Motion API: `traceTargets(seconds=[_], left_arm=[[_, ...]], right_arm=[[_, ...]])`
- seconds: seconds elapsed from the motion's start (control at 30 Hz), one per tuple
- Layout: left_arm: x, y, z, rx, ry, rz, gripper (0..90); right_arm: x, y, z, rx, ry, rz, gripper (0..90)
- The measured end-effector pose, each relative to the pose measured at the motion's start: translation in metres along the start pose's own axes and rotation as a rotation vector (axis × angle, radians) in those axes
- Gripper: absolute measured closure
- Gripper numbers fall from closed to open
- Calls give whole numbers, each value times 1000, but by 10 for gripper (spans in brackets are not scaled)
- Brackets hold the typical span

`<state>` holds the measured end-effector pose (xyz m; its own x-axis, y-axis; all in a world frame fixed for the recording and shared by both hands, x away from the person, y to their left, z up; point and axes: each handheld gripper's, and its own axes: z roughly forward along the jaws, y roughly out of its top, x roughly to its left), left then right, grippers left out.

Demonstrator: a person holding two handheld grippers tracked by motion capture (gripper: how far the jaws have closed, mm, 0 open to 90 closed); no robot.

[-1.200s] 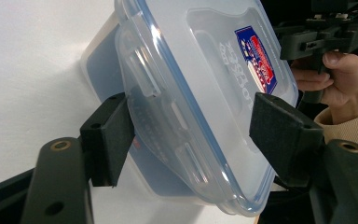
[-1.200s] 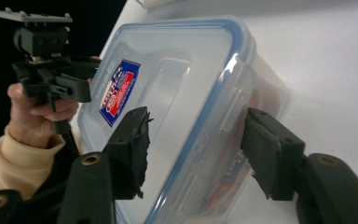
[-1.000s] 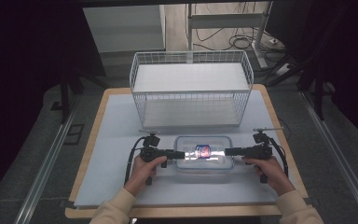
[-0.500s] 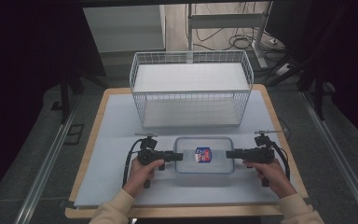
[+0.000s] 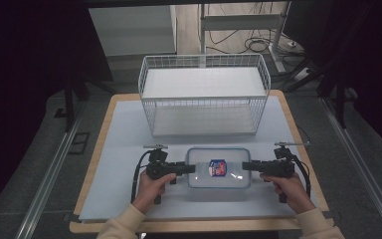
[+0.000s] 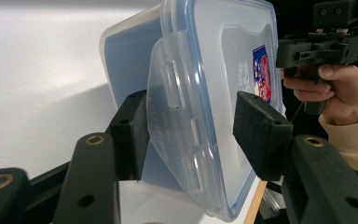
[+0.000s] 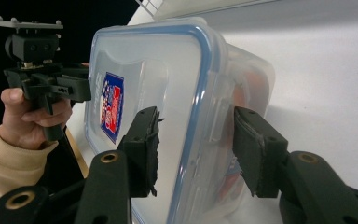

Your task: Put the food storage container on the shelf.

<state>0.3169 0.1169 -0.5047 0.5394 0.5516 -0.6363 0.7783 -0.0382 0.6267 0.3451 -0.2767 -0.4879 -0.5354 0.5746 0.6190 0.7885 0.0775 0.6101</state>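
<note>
Pale sheeting covers the wooden table (image 5: 99,149), which stands in a dim workshop with dark surroundings.

Nearest the person, a hand holds each tool at the front edge. The left gripper (image 5: 188,169) points inward at the left end of a clear plastic container (image 5: 219,167) lying flat at centre front. In the left gripper view its jaws stand apart astride the end latch flap (image 6: 177,126); one pad lies close against the flap's underside, while the other is clear of the lid. The right gripper (image 5: 246,166) mirrors this at the opposite end: jaws parted astride the rim, neither visibly pressing.

The container's blue-sealed lid (image 7: 158,93) carries a red and blue label (image 5: 217,168), and reddish contents show through the wall.

Beyond it, well apart, stands a white wire basket (image 5: 204,94) with an upper shelf.

Risk assessment, as judgement:
- Closing on the flexible latch flap alone may unclip it, not grip the box.
- Uneven closure between the two sides may tilt the container and shift its contents.
- Smooth plastic may slip between the pads.
</note>
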Motion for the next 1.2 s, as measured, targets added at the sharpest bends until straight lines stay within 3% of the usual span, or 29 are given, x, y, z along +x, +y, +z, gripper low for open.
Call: traceTargets(seconds=[0.2, 0.5, 0.93, 1.2], left_arm=[[-9, 1, -3, -33, 35, 29, 485], [-17, 7, -11, -62, 42, 65, 486], [-33, 40, -36, -126, 45, 140, 488], [-43, 56, -49, -156, 49, 173, 488]], right_arm=[[4, 0, -3, -26, -5, -19, 531], [12, 6, -7, -53, -3, -55, 532], [47, 47, -20, -114, -18, -182, 532], [61, 65, -26, -143, -17, -228, 532]])
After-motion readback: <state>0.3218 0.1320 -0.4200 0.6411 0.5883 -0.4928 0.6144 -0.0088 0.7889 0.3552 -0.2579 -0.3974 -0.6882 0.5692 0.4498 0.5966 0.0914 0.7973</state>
